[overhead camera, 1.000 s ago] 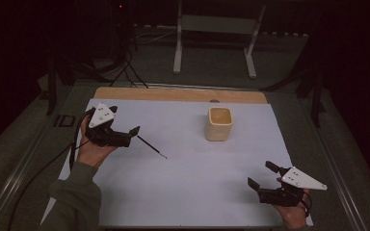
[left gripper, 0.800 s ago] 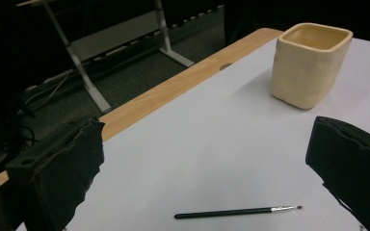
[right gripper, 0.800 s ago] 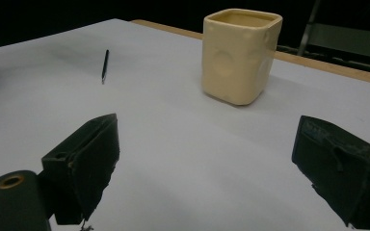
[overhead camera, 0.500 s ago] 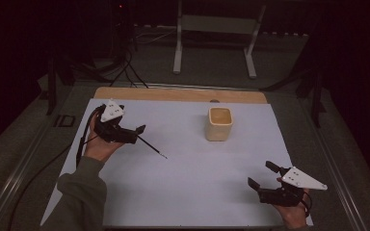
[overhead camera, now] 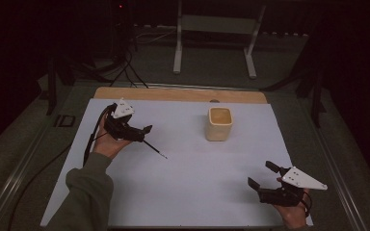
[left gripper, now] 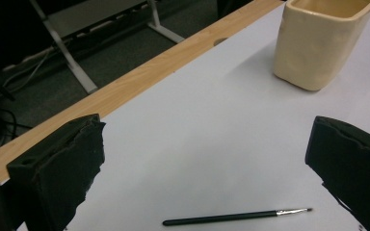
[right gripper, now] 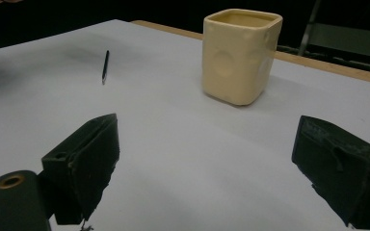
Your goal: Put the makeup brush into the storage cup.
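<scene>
A white sheet (overhead camera: 192,192) covers the table in a dark room. The paintbrush (left gripper: 236,217) lies flat on it, left of the cream cup (overhead camera: 219,123); the left gripper view shows its pale bristle tip. The left gripper (overhead camera: 142,133) hovers just over the handle end, jaws spread wide, nothing between. The right gripper (overhead camera: 262,175), released too, sits near the cup's right.

High view: overhead, facing forward and down across the counter (overhead camera: 183,192). Both gripper views: low, close to the surface, each sharing the cup (left gripper: 318,43) and paintbrush (left gripper: 236,217).
</scene>
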A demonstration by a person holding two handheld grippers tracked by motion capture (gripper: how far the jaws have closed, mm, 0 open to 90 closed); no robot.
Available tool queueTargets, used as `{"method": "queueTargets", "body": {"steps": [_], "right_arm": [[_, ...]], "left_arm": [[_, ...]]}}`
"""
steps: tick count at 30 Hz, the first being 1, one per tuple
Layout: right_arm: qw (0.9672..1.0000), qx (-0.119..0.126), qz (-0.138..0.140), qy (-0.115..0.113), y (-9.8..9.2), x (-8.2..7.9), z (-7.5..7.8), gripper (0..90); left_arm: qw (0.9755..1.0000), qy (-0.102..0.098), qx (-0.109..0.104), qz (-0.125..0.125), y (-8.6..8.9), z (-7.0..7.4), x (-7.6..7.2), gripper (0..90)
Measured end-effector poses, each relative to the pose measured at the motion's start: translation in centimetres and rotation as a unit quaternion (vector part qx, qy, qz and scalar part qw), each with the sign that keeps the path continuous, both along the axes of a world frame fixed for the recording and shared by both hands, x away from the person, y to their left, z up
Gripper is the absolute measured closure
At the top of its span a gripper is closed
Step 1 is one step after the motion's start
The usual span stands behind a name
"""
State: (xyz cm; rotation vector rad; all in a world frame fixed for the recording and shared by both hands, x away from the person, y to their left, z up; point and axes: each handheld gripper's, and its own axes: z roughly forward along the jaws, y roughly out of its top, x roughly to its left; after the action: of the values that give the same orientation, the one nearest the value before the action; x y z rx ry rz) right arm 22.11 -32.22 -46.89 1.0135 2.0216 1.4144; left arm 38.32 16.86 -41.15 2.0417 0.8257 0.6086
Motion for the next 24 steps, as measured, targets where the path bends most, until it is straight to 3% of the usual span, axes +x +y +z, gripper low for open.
{"method": "queueTargets", "body": {"steps": [9,24], "right_arm": [[1.0,-0.001,0.0,0.001,0.0,0.0,0.0,9.3],[1.0,-0.001,0.0,0.001,-0.1,0.0,0.0,9.3]], "left_arm": [[0.9998,0.015,0.011,0.0,-0.6,-0.7,0.9,1.2],[0.9978,0.036,0.055,-0.01,-0.6,0.2,1.4,2.8]]}}
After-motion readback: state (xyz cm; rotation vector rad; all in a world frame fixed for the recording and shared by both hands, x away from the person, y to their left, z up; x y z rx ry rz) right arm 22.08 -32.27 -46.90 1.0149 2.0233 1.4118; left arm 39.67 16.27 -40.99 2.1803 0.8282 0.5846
